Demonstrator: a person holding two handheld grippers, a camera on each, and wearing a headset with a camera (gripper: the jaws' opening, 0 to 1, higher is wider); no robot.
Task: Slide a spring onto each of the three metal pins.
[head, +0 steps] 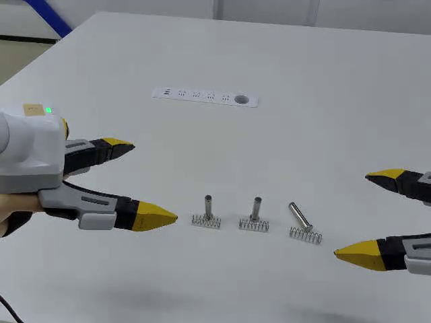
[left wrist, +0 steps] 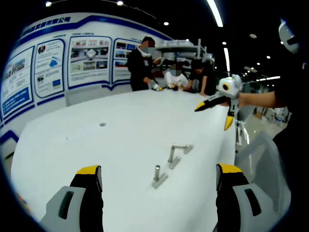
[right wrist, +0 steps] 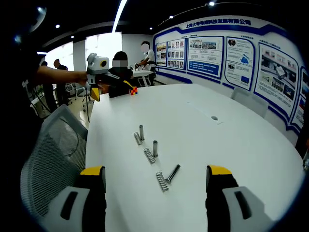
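White table (head: 303, 168) w/ pins (head: 208, 205), springs (head: 206, 221), wall posters (right wrist: 227, 53)

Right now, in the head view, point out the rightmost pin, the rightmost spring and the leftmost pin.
Rightmost pin (head: 300, 216): head view, middle of its shaft.
Rightmost spring (head: 306, 235): head view, its middle coils.
Leftmost pin (head: 208, 206): head view, middle of its shaft.
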